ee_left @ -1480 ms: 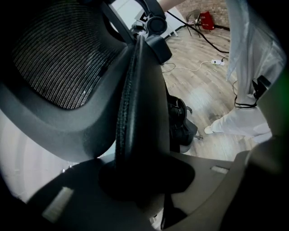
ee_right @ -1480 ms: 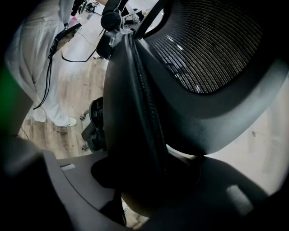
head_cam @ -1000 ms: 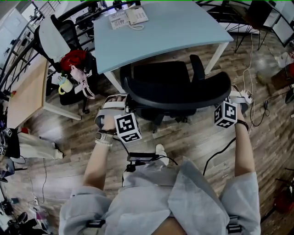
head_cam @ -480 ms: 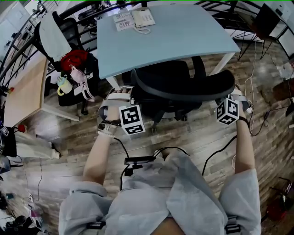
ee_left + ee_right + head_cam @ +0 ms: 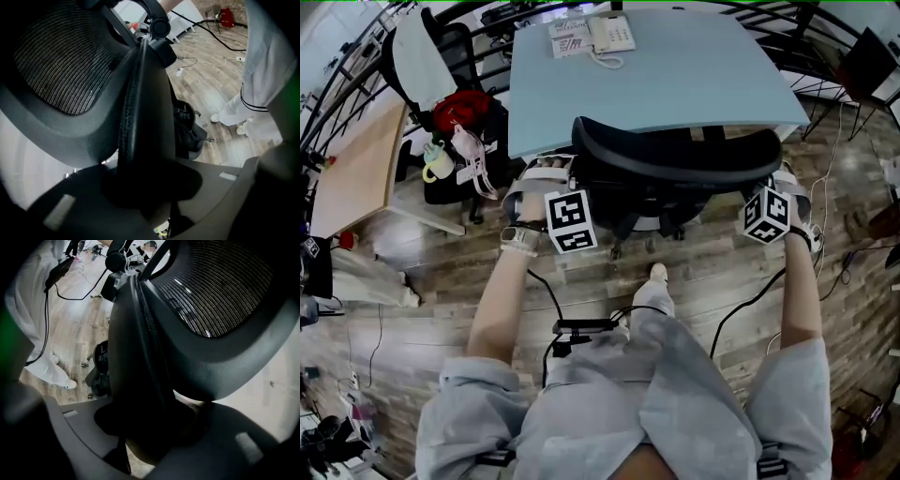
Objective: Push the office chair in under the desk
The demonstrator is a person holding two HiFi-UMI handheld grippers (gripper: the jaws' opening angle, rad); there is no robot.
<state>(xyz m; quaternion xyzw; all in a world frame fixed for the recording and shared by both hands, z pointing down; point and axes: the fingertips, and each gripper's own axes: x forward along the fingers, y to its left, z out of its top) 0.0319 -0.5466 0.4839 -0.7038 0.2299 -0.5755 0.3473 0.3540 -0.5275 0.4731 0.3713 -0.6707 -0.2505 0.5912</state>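
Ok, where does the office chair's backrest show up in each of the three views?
Head view: backrest, dark curved band at upper centre, against the desk edge.
Left gripper view: backrest edge up the middle, mesh upper left.
Right gripper view: backrest edge up the middle, mesh upper right.
Shared landmark: the wood floor; floor at right in the left gripper view, floor at left in the right gripper view.

Telephone (image 5: 611, 36), red bag (image 5: 460, 110), wooden side table (image 5: 354, 176)

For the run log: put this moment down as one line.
left gripper: shut on office chair backrest | right gripper: shut on its other side | backrest at desk edge
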